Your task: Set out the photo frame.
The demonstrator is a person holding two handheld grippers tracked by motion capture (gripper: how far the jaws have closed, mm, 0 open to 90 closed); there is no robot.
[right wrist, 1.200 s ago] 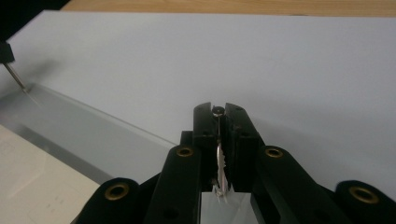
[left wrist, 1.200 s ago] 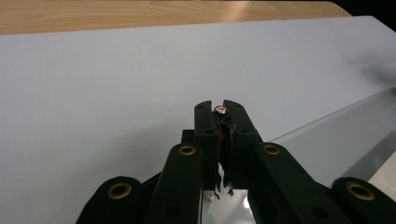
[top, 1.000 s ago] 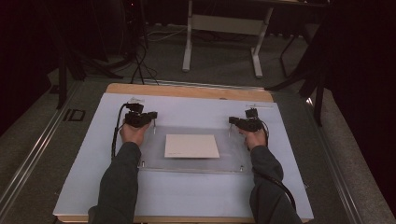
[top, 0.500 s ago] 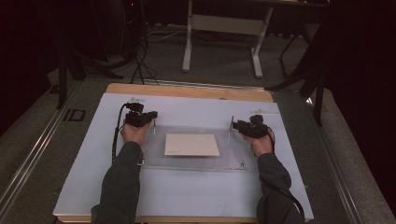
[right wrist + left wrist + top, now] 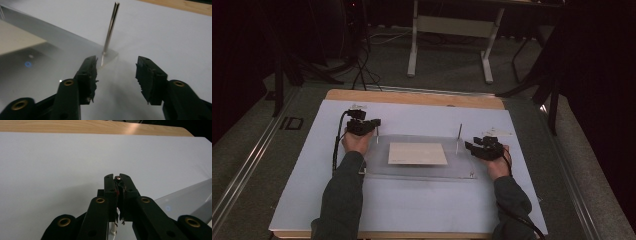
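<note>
Upright pin point(image 5: 110, 30) just beyond right claw point(image 5: 116, 75)

Left pin point(image 5: 377, 135): thin metal rod, upright at the far left corner of the clear plate point(image 5: 462, 170), its rounded top pinched between closed fingers point(image 5: 110, 187) of the left gripper point(image 5: 362, 125).
Right pin point(image 5: 110, 30): slim bright rod with a slotted top, standing slightly tilted at the plate's far right corner, free (nothing touching it).
Clear plate: flat see-through sheet lying on the white worktop point(image 5: 412, 210), between the hands.
Cream card point(image 5: 417, 153): pale rectangle, flat at the plate's middle.
</note>
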